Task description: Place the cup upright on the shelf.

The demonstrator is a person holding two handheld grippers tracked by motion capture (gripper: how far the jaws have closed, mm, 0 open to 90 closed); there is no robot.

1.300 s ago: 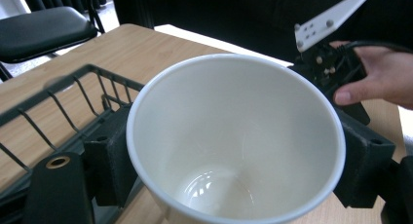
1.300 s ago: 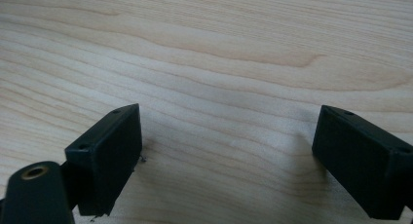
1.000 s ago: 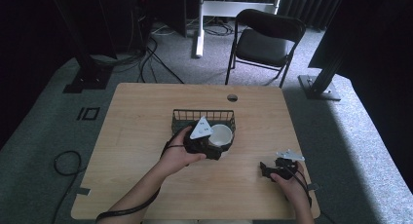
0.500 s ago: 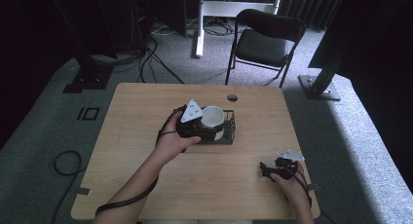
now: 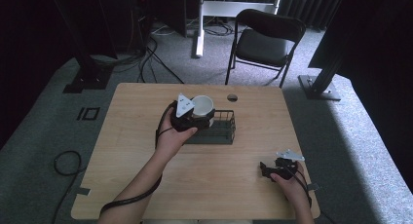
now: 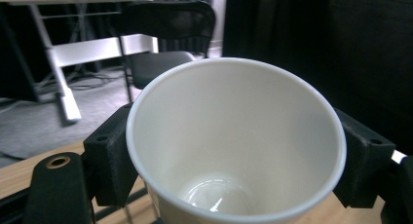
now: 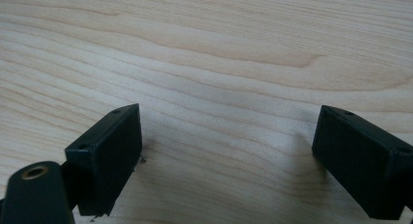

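Riding in the left gripper (image 5: 195,118), the white paper cup (image 5: 202,106) has travelled from the near right part of the wire basket (image 5: 221,131) a second ago to a spot above the basket's far left corner now, and it looks a touch higher too. In the left gripper view the cup (image 6: 234,136) is upright and empty, its mouth open to the camera, with a black jaw pressed to each side of its wall, so the grip is firm. That shift suggests the cup is being lifted out of the basket and carried away over the worktop (image 5: 146,107) (where it will be set down cannot be told). The right gripper (image 5: 272,169) rests low near the worktop's near right corner, jaws spread wide with bare wood between them (image 7: 229,136), idle in this step.
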